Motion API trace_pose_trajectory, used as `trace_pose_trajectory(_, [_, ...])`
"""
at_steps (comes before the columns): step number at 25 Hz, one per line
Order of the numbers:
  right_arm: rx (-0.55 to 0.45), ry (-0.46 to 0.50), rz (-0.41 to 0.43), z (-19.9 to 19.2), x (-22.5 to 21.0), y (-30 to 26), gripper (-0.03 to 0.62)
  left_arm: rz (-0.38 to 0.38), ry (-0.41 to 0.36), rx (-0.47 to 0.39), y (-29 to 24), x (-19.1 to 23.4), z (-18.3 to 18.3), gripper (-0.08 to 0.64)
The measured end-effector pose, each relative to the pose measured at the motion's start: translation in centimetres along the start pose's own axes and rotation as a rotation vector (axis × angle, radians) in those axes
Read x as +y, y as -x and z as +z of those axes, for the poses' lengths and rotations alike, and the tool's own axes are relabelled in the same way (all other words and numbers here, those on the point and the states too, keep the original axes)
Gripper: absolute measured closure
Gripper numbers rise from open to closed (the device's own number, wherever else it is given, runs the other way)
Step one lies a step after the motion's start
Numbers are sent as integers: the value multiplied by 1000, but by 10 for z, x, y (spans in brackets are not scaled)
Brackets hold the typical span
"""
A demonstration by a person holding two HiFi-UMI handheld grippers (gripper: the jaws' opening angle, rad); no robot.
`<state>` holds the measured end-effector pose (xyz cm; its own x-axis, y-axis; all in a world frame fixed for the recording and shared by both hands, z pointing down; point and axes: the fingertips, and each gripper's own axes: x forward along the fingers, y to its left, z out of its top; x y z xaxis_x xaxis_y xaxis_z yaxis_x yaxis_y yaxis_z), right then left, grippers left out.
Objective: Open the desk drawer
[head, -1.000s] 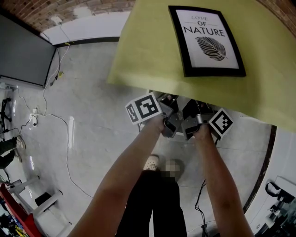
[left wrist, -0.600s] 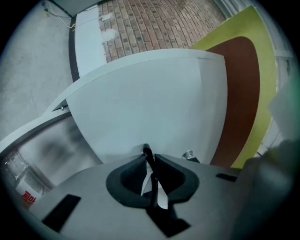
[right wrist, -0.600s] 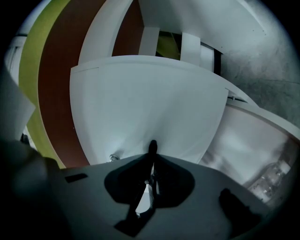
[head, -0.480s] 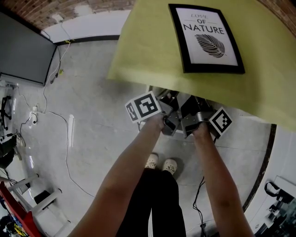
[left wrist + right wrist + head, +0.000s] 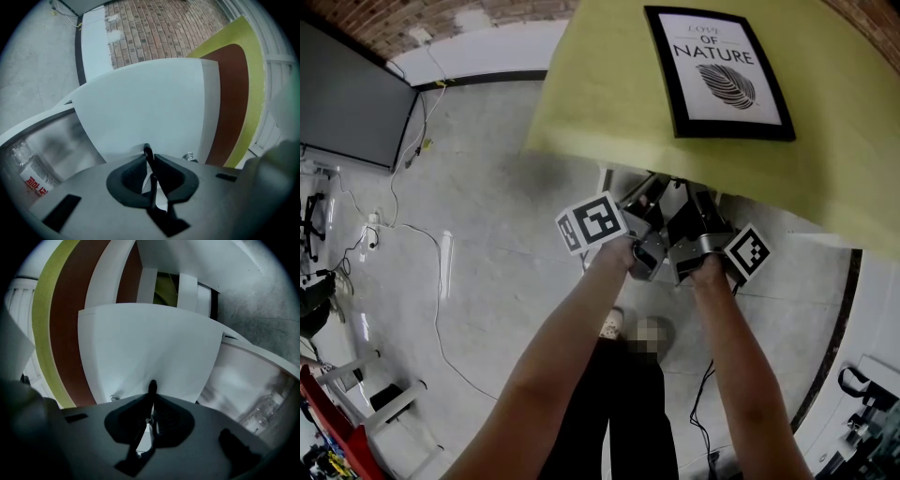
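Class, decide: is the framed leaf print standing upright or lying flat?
Lying flat. The head view shows the framed print face-up on the yellow-green tablecloth, its whole front seen from above.

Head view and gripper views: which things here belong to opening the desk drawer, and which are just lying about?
For the job: white drawer front; left gripper, whose jaws have just been closing and now stand together, with nothing plainly between them; right gripper, jaws together too.

Lying about: framed leaf print; yellow-green table cover; plastic bottle; floor cables; dark screen.
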<state>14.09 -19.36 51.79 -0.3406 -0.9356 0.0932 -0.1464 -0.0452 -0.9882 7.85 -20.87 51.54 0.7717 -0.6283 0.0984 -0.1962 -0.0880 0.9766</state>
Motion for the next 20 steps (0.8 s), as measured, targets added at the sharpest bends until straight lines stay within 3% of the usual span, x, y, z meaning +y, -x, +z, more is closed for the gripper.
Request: trace_pose_trajectory(20, [3,-15,-10,-22,2,30,552,17,48,8,31,-2,-22,508])
